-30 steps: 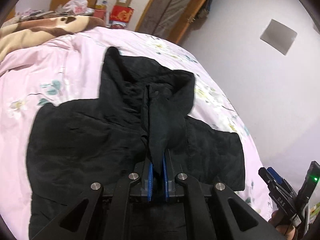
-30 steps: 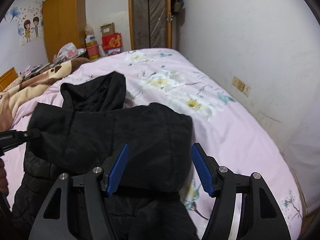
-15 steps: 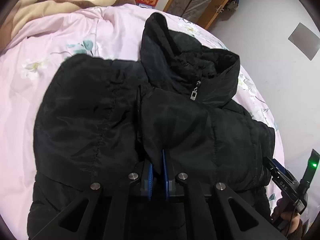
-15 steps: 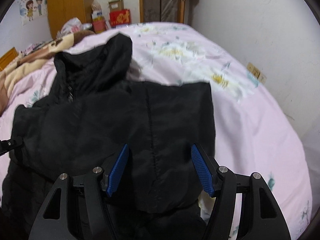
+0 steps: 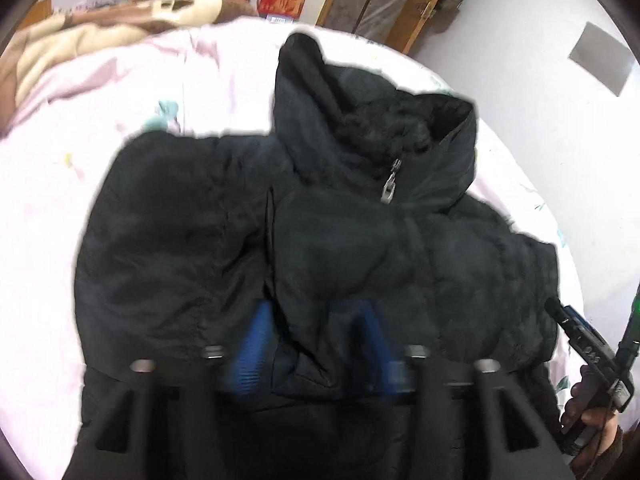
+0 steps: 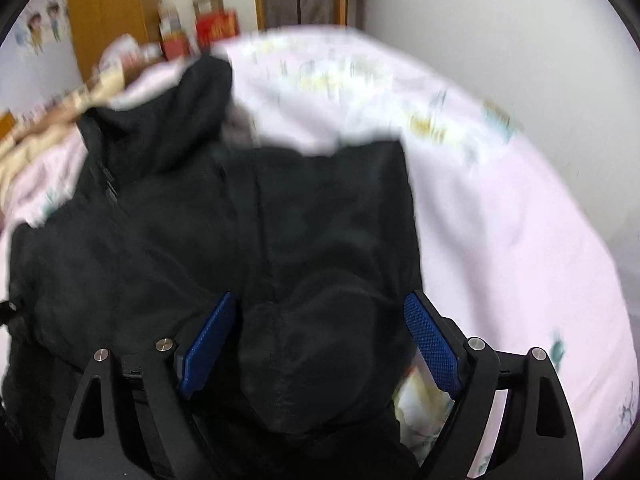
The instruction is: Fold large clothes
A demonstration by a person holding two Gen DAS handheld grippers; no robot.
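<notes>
Black padded cloth is filling both views: a hooded jacket [image 5: 360, 248] is lying spread on the pink flowered bedsheet [image 5: 80, 128], its lower part folded up over the chest so the fold is reaching just below the collar. The hood is pointing toward the far end of the bed, and a grey zipper pull [image 5: 390, 184] is hanging at the collar. The left gripper [image 5: 316, 340] is hovering low over the near edge of the fold; its jaws have just been opening, and a ridge of jacket cloth is lying loose between the blurred blue pads [image 5: 256, 344]. The right gripper [image 6: 320, 340] is standing wide apart, its jaws also having just been opening, with a rounded bulge of jacket between the pads [image 6: 430, 344] but not pressed by them. A beige blanket [image 5: 100, 36] is lying bunched at the far side of the bed.
</notes>
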